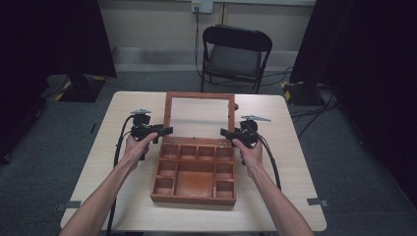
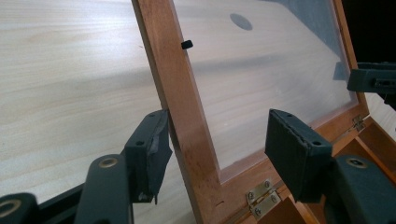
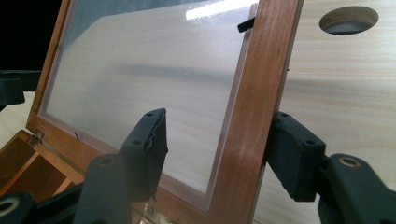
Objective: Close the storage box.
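- High view: your box (image 1: 194, 174) sits at the middle of the bench (image 1: 98, 167), its compartments bare and its lid (image 1: 168, 114) standing open and upright at the far edge.
- Your left tongs (image 1: 166, 131) are at the lid's left rail, just above the back left corner of the box; your right tongs (image 1: 226, 132) are at the right rail, above the back right corner.
- Left gripper view: your left tongs (image 2: 217, 144) are spread apart and straddle the lid's wooden rail (image 2: 180, 112). The outer pad lies right against the rail's outer edge; the inner pad stands well clear of it, in front of the clear pane (image 2: 266, 70). A brass hinge (image 2: 262, 197) shows below.
- Right gripper view: your right tongs (image 3: 219, 142) are likewise apart around the other rail (image 3: 254, 107). The outer pad touches or nearly touches the wood; the inner pad hangs off it, over the pane.
- Neither pair is clamped on the lid.
- Beyond the bench stands a folding chair (image 1: 236, 51).
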